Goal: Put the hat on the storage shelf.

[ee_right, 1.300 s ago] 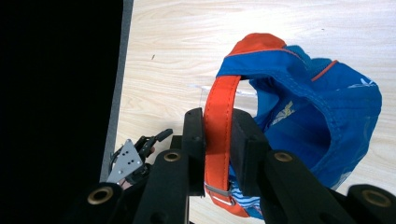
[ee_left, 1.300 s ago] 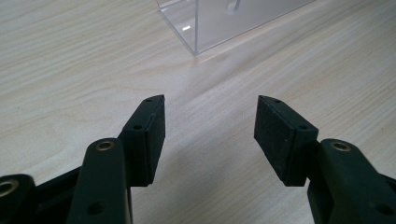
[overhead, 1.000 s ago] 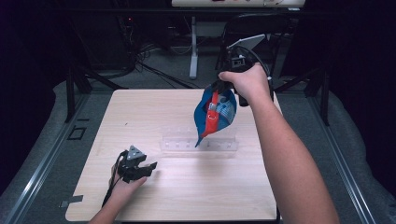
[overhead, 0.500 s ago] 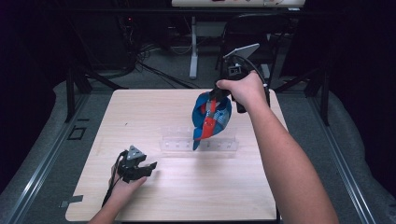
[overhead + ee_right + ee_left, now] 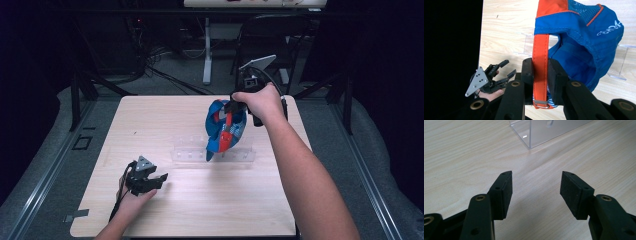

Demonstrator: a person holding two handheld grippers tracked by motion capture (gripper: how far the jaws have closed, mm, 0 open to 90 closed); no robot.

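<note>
a: where's the cap?

b: the blue cap hangs in the air over the far right part of the table, above a clear plastic stand. its lowest tip comes down to about the stand's top, though from the high view i can't tell if they touch.

a: what's holding it?

b: the right gripper. its jaws are clamped on the orange strap of the cap, one pad on each side of it. in the right gripper view the strap runs straight up between the jaws, a small metal buckle sits at its lower end, and the blue crown with its mesh panel hangs to the right.

a: and the other hand?

b: the left gripper rests low near the table's near left corner, held in the person's left hand. its jaws stand apart with nothing between them, only bare light wood under them. in the left gripper view a corner of the clear stand lies farther on, well apart from the pads.

a: anything past the table?

b: a dark floor with cables beyond the far edge.
</note>
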